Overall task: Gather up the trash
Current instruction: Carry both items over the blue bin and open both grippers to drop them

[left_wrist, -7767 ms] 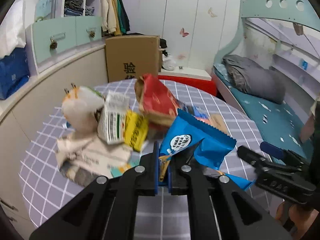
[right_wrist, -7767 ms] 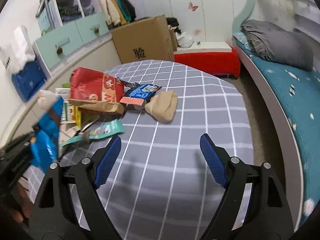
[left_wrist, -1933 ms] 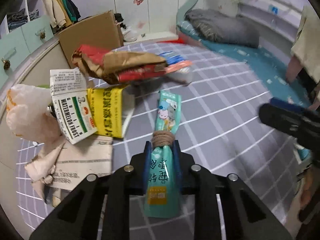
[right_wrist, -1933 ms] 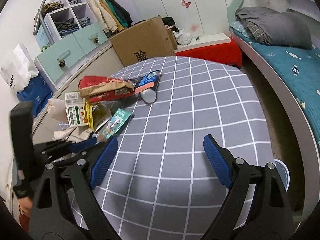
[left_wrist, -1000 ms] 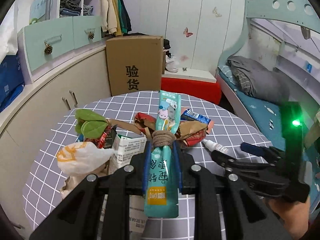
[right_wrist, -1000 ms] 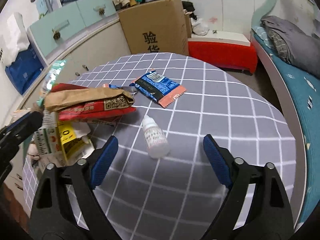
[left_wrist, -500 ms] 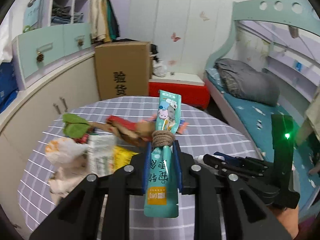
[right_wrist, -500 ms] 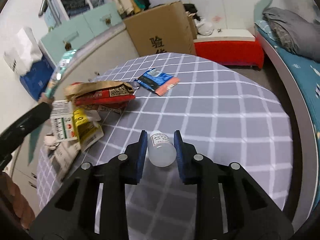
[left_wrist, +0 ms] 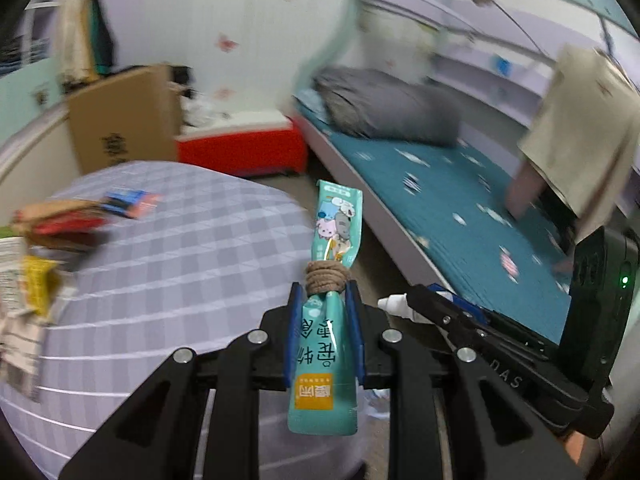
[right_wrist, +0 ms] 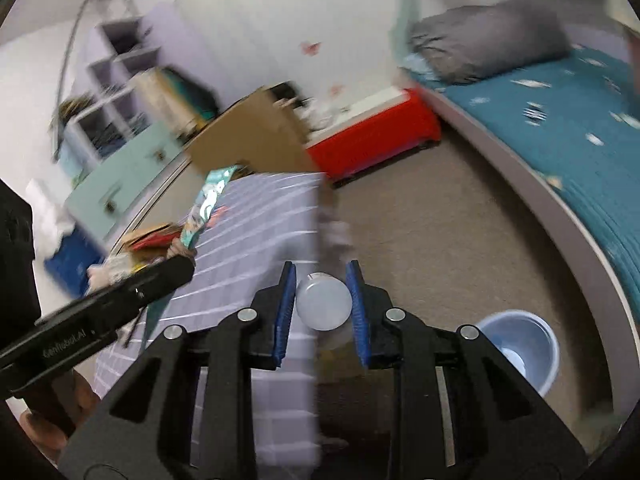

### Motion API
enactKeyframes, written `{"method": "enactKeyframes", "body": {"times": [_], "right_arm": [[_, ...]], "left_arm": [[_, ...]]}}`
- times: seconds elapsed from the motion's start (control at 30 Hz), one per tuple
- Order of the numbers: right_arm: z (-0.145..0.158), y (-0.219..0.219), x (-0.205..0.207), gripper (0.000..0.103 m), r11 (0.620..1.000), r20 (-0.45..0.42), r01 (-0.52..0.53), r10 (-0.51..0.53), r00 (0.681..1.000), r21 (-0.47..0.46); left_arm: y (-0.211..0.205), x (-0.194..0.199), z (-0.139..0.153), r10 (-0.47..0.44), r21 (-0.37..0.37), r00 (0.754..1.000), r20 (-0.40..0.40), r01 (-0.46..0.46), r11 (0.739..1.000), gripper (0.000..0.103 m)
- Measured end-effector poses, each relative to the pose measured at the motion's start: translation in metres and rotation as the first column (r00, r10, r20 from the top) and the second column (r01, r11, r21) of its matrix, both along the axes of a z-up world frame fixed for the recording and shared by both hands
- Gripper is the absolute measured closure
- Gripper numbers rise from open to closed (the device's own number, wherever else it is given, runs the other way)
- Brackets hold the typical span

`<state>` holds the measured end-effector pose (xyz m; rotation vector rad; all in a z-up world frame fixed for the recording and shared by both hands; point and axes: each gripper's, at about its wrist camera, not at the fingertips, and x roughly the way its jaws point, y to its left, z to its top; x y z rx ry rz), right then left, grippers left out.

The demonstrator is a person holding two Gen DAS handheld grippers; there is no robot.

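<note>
My left gripper point(left_wrist: 324, 300) is shut on a teal snack packet point(left_wrist: 336, 228) with a knot of twine round its middle, held upright past the edge of the checked table point(left_wrist: 192, 264). To its right, the right gripper point(left_wrist: 416, 306) carries a small white dropper bottle point(left_wrist: 394, 305). In the right wrist view the right gripper point(right_wrist: 322, 300) is shut on that white bottle point(right_wrist: 323, 306), over the table edge and the carpet. A light blue bin point(right_wrist: 520, 348) stands on the floor at lower right. The left gripper point(right_wrist: 176, 268) with the teal packet point(right_wrist: 208, 200) shows at the left.
More trash lies on the table's left side: a red and brown bag point(left_wrist: 60, 224), a blue wrapper point(left_wrist: 128, 202), a yellow box point(left_wrist: 38, 288). Behind are a cardboard box point(left_wrist: 124, 120) and a red box point(left_wrist: 240, 148). A bed point(left_wrist: 460, 208) runs along the right, with a person point(left_wrist: 580, 128) beside it.
The right gripper closed on the white bottle and lifted it off the table. Both grippers swung right, off the table toward the floor and the blue bin. The left keeps the teal packet.
</note>
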<state>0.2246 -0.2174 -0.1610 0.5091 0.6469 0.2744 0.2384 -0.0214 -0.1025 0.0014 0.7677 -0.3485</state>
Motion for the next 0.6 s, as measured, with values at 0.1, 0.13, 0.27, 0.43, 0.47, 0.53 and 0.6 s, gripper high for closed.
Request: {"method": "enactKeyframes", "body": {"times": [0.1,0.13,0.27,0.43,0.47,0.53,0.6], "right_arm": [[-0.030,-0.039,-0.015,0.077,0.996,-0.054,0.094,-0.094,0.994,-0.007],[-0.041,-0.049,-0.017,0.077,0.993,-0.076,0.116,-0.116,0.990,-0.010],[-0.101,-0.088,-0.026,0.077,0.978,-0.200,0.207,-0.205,0.958,-0.011],[-0.167,-0.118,-0.026,0.077,0.963,-0.323,0.268,-0.263,0.909,-0.031],[-0.176,-0.119,-0.023,0.077,0.961,-0.336,0.275,-0.268,0.903,-0.028],[-0.197,-0.126,-0.019,0.077,0.957,-0.364,0.288,-0.274,0.890,-0.017],[-0.216,-0.133,-0.012,0.076,0.951,-0.385,0.309,-0.277,0.880,0.023]], "left_arm": [[-0.052,-0.001,-0.027,-0.097,0.013,0.994,-0.054,0.098,0.995,0.082],[-0.064,-0.002,-0.036,-0.114,0.017,0.991,-0.070,0.115,0.993,0.082],[-0.116,0.010,-0.090,-0.171,0.064,0.969,-0.179,0.185,0.981,0.082],[-0.156,0.031,-0.174,-0.186,0.113,0.912,-0.366,0.241,0.964,0.082],[-0.159,0.035,-0.186,-0.178,0.121,0.905,-0.387,0.242,0.963,0.082],[-0.164,0.039,-0.212,-0.171,0.137,0.885,-0.432,0.252,0.958,0.082],[-0.167,0.047,-0.229,-0.164,0.131,0.869,-0.468,0.252,0.959,0.082]]}}
